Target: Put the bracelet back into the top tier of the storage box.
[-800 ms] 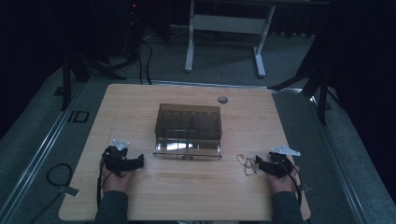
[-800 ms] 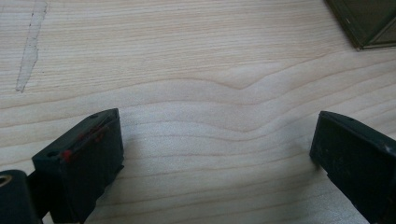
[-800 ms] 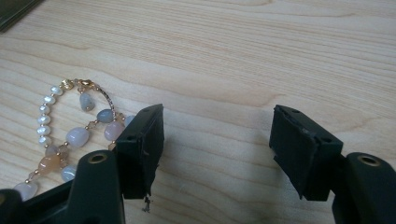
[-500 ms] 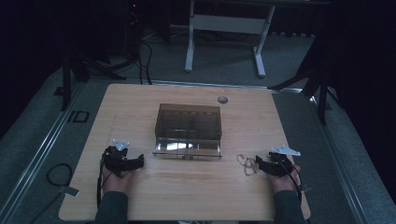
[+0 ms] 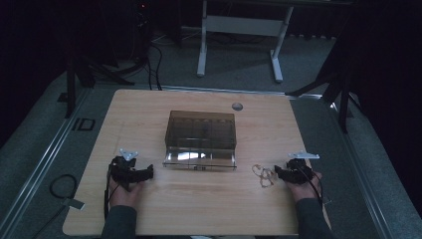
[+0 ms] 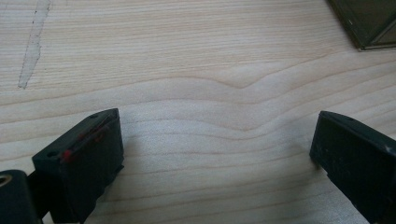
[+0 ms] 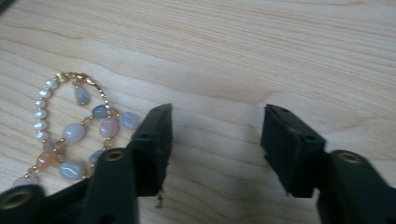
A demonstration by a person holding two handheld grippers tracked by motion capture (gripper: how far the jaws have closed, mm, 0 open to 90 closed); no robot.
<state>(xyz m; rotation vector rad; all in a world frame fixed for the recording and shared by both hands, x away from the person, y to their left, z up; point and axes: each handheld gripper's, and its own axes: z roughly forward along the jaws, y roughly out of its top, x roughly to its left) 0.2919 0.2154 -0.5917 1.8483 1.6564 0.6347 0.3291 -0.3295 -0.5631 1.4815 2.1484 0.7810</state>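
Note:
A beaded bracelet (image 5: 263, 176) of pearls and pale blue and pink stones (image 7: 74, 130) lies on the wooden table (image 5: 149, 114). My right gripper (image 5: 277, 173) rests just right of it. In the right gripper view its jaws (image 7: 217, 121) stand open over bare wood, and the beads lie outside the left jaw. A smoky see-through box (image 5: 201, 130) sits mid-table with a clear flap or tray (image 5: 199, 158) lying open in front. My left gripper (image 5: 148, 172) is at the front left, open wide (image 6: 217, 135) over bare wood, with the box corner (image 6: 369, 23) far off.
A small round grommet (image 5: 237, 106) sits in the tabletop behind the box. A white desk frame (image 5: 239, 30) stands on the floor beyond the table. A cable loop (image 5: 59, 186) lies on the floor at the left. Both hands rest near the table's front edge.

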